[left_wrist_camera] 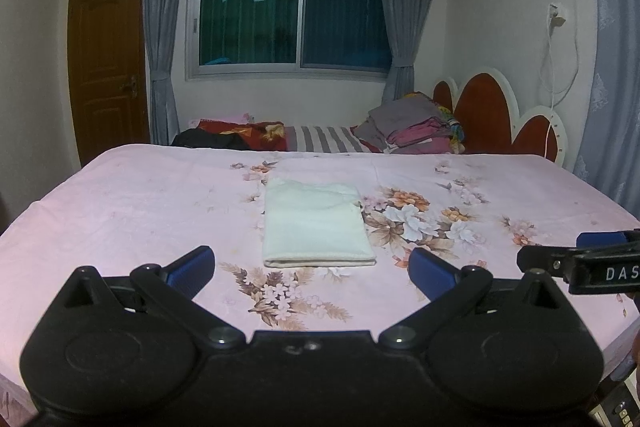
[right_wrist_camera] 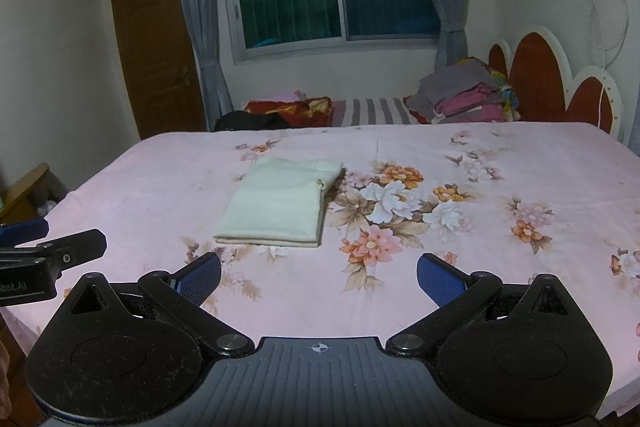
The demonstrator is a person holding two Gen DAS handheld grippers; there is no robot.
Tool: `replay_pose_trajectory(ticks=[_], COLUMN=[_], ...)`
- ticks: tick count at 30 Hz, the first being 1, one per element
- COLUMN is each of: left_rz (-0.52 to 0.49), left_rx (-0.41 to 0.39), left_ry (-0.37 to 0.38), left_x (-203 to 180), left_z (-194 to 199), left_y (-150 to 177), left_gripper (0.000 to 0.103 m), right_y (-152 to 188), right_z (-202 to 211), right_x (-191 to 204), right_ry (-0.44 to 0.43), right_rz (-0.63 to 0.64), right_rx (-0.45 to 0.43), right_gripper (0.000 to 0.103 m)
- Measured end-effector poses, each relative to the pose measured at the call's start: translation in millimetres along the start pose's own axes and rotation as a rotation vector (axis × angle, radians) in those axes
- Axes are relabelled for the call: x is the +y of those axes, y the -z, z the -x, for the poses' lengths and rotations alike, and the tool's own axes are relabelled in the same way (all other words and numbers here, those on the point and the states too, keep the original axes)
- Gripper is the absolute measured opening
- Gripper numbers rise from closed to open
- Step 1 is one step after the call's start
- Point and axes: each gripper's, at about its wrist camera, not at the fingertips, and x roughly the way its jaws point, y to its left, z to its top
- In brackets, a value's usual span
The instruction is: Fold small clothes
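Observation:
A small cream-white garment [left_wrist_camera: 316,225] lies folded into a neat rectangle on the pink floral bedsheet [left_wrist_camera: 140,211], with its folded edge toward me. It also shows in the right wrist view [right_wrist_camera: 282,205]. My left gripper [left_wrist_camera: 312,269] is open and empty, held just short of the garment's near edge. My right gripper [right_wrist_camera: 320,277] is open and empty, near the bed's front edge and to the right of the garment. The right gripper's tip shows at the right edge of the left wrist view [left_wrist_camera: 580,259]. The left gripper's tip shows at the left of the right wrist view [right_wrist_camera: 52,247].
A stack of folded grey and pink clothes [left_wrist_camera: 416,129] sits at the far right by the red headboard [left_wrist_camera: 492,115]. A striped sheet, a red patterned blanket [left_wrist_camera: 248,135] and a black item lie beyond the bed. A window, curtains and a wooden door stand behind.

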Motion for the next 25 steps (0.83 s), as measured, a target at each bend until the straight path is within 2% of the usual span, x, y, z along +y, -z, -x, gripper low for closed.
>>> replay_pose_trajectory(ticks=[25], left_rz=[-0.042], left_rx=[0.000], left_ry=[-0.008], left_x=[-8.4], left_z=[-4.2], left_y=[0.8], left_gripper=[0.103], right_y=[0.6], right_z=[-0.3], right_x=[-5.5], right_ry=[-0.003], right_rz=[-0.003], right_rx=[0.004], right_gripper=[0.103])
